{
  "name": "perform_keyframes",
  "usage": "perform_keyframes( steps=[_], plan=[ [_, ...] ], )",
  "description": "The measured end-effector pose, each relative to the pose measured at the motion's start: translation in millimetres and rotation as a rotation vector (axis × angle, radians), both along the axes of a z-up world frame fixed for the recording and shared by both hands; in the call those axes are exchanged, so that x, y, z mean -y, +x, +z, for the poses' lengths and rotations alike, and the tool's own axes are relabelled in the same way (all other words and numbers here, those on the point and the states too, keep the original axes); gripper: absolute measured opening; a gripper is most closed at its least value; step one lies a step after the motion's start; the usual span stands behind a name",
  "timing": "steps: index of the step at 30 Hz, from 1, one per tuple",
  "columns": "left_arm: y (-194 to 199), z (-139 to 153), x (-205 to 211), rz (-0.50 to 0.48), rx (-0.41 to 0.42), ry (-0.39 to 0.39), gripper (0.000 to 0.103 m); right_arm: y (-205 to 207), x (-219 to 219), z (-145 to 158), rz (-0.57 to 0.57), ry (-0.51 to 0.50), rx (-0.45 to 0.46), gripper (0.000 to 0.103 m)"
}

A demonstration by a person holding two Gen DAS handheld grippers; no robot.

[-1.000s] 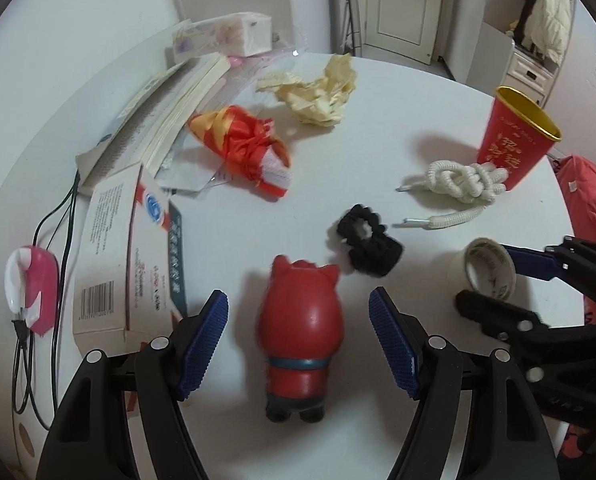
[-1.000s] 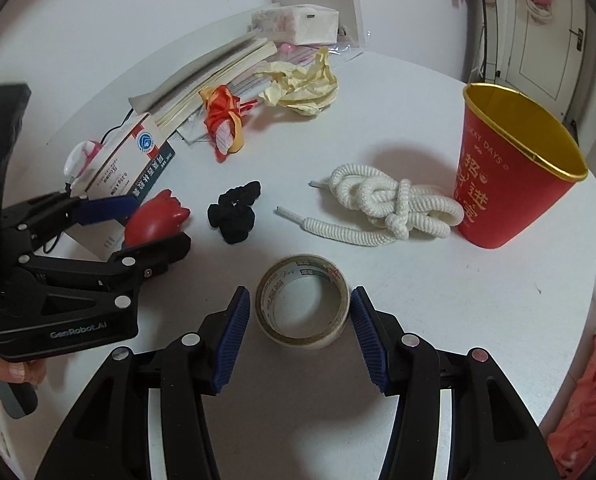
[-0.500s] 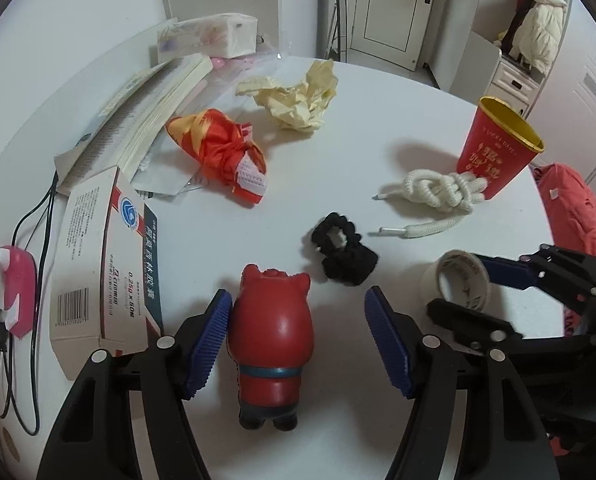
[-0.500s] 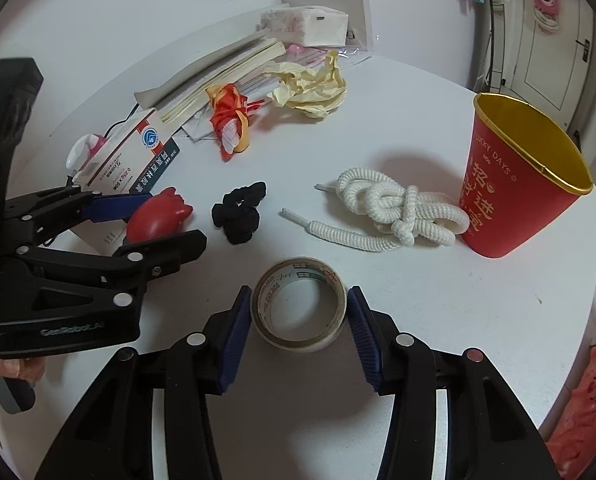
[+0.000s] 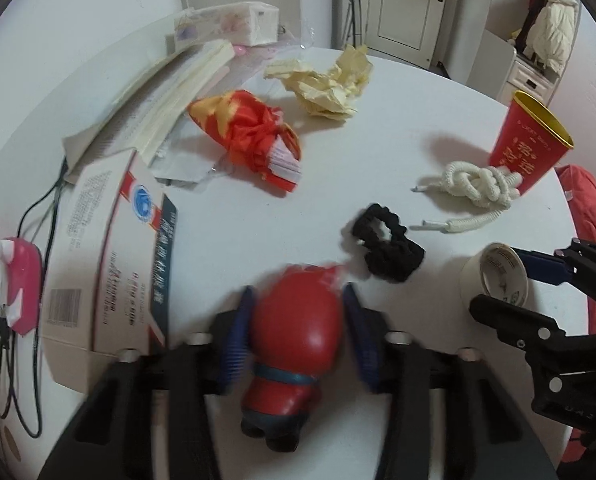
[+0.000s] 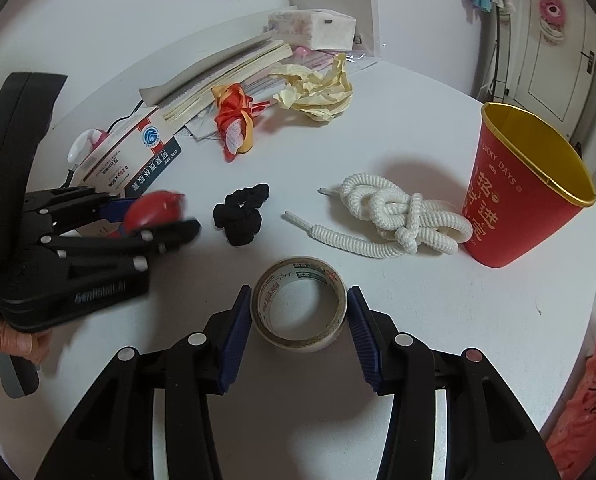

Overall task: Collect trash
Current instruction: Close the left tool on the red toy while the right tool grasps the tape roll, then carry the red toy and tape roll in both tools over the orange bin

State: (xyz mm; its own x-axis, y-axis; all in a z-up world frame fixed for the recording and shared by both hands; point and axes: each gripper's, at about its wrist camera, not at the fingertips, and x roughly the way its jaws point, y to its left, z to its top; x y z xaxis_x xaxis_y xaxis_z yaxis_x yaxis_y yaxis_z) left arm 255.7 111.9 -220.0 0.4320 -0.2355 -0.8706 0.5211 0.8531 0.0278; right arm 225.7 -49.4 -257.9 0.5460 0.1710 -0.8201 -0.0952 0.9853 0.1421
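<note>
White round surface (image 5: 234, 240) is cluttered. Left hand-held gripper (image 5: 296, 334) has just been closing; its pads clamp the red rubber pig figure (image 5: 294, 344). Right hand-held gripper (image 6: 299, 312) brackets the clear tape roll (image 6: 298, 308), contact uncertain. Lift the figure vertically, then carry it to the red paper bucket (image 6: 525, 188).

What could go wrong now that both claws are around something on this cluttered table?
The left gripper, whose jaws have just been closing, pinches a rounded red toy figure; its smooth body might squirt out. The right gripper squeezes a thin tape roll across its ring, which could buckle or slip. The tall red paper bucket stands near the table's edge, with the white rope against it; a nudge might tip it.
</note>
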Motion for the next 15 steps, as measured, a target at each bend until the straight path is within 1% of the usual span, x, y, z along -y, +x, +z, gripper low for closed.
perform_keyframes(
  steps=[2,5,11,15],
  plan=[
    [2.4,0.7,-1.7,0.005,-0.007,-0.011,0.041,-0.2,0.1,-0.1,0.005,0.002,0.003,0.047],
    [1.7,0.6,-0.9,0.004,0.002,0.0,0.04,0.2,0.9,0.1,0.01,0.007,0.006,0.047],
    [-0.5,2.0,-3.2,0.026,-0.017,-0.007,0.039,1.5,8.7,0.9,-0.007,0.068,-0.009,0.047],
    [-9.0,8.2,-7.1,0.04,-0.012,0.0,0.038,-0.6,11.1,4.1,-0.003,0.086,-0.005,0.047]
  ],
)
